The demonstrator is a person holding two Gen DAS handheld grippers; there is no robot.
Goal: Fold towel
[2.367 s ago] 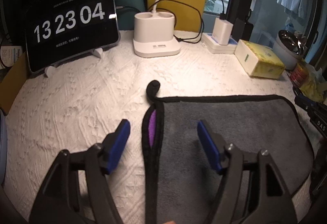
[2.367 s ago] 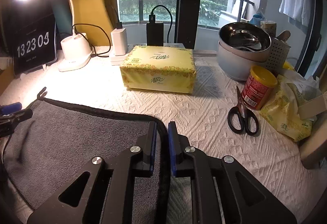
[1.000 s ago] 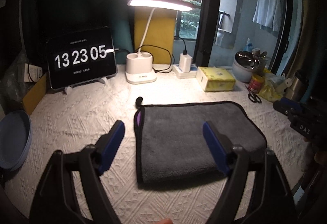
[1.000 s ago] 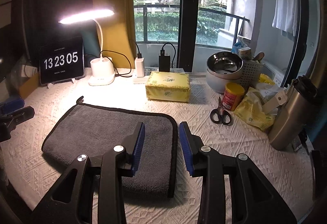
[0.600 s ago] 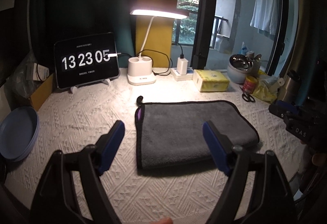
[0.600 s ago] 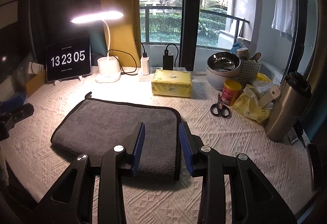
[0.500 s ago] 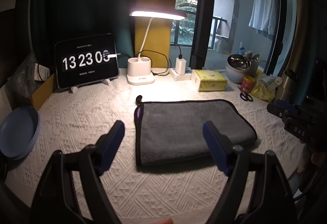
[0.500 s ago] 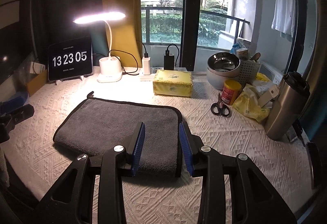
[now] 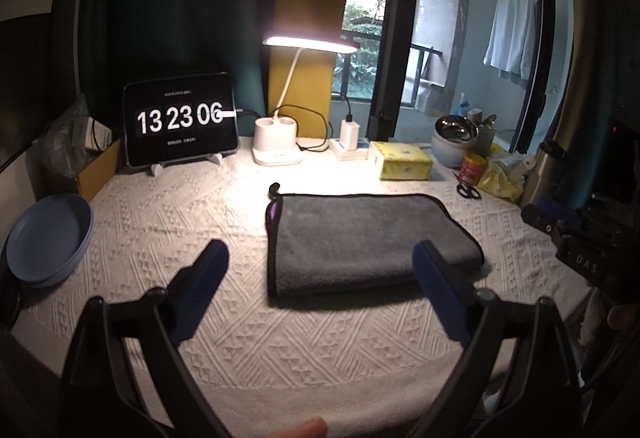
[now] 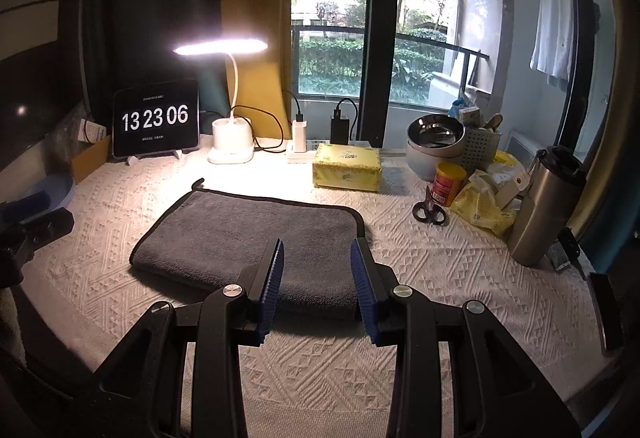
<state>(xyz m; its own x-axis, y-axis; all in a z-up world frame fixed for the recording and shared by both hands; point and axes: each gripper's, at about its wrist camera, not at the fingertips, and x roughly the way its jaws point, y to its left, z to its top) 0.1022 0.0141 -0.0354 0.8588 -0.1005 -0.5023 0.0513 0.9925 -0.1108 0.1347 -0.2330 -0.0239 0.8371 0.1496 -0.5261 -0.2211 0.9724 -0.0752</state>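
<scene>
Folded grey towel (image 9: 368, 238) flat on white counter (image 9: 180, 214), left tongs (image 9: 320, 278) spread wide, right tongs (image 10: 316, 270) parted, both above and empty

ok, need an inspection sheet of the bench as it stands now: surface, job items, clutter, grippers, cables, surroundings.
Surface: white textured tablecloth.
Job's things: grey towel lies folded, flat, untouched.
Clutter: tissue box, scissors, red can, steel tumbler, bowls, blue plates.
Grippers: left gripper open; right gripper open; both empty.
Cables: lamp and charger leads at the back.
Surroundings: clock tablet, window.
</scene>
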